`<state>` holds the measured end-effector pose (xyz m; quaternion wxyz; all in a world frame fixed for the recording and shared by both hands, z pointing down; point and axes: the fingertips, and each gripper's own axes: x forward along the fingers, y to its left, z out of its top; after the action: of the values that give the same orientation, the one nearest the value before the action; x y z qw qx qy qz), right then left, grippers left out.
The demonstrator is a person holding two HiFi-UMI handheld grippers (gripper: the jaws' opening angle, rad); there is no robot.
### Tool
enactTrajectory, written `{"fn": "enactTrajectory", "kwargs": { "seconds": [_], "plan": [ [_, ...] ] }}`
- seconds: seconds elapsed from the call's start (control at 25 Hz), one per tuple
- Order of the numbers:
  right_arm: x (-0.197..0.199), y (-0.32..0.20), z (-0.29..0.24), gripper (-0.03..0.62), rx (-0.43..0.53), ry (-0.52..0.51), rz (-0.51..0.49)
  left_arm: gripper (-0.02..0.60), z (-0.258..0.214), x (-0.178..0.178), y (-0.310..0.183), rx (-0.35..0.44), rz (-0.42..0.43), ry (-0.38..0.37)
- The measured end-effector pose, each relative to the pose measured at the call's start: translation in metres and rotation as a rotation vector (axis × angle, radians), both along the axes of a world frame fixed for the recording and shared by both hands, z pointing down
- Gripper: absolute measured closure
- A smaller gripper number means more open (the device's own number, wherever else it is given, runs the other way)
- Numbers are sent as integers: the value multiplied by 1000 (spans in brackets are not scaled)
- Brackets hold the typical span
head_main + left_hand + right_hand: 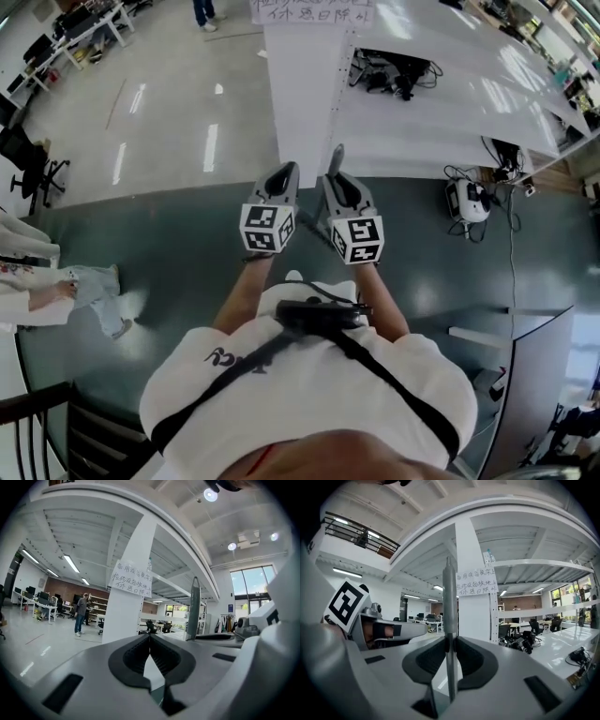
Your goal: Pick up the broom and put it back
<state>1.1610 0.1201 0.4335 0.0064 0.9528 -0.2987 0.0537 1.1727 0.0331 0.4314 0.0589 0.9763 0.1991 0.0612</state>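
The broom shows only as its grey metal handle (449, 588), which stands upright between the jaws of my right gripper (449, 638), shut on it. In the head view the handle's tip (337, 156) pokes out past the right gripper (336, 176), and a dark stretch of it slants down-left between the two grippers. The broom head is hidden. My left gripper (283, 172) is held close beside the right one, both pointing forward. Its pads meet at the tips (150, 635) with nothing between them. From the left gripper view the handle (193, 609) rises just to the right.
A white pillar (305, 94) with a paper sign (132, 578) stands straight ahead. White shelving with cables (394, 73) is right of it, and a small device with cords (469, 201) lies on the floor. A seated person (42, 286) is at left. A desk edge (530, 323) is at right.
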Motion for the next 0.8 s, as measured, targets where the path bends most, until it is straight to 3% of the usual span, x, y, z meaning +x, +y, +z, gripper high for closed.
{"fn": "enactTrajectory", "kwargs": {
  "seconds": [0.32, 0.8],
  "plan": [
    [100, -38, 33, 510, -37, -69, 21, 569, 37, 90, -44, -7, 6, -88],
    [178, -78, 165, 510, -134, -243, -50, 569, 156, 144, -98, -19, -96, -253]
  ]
}}
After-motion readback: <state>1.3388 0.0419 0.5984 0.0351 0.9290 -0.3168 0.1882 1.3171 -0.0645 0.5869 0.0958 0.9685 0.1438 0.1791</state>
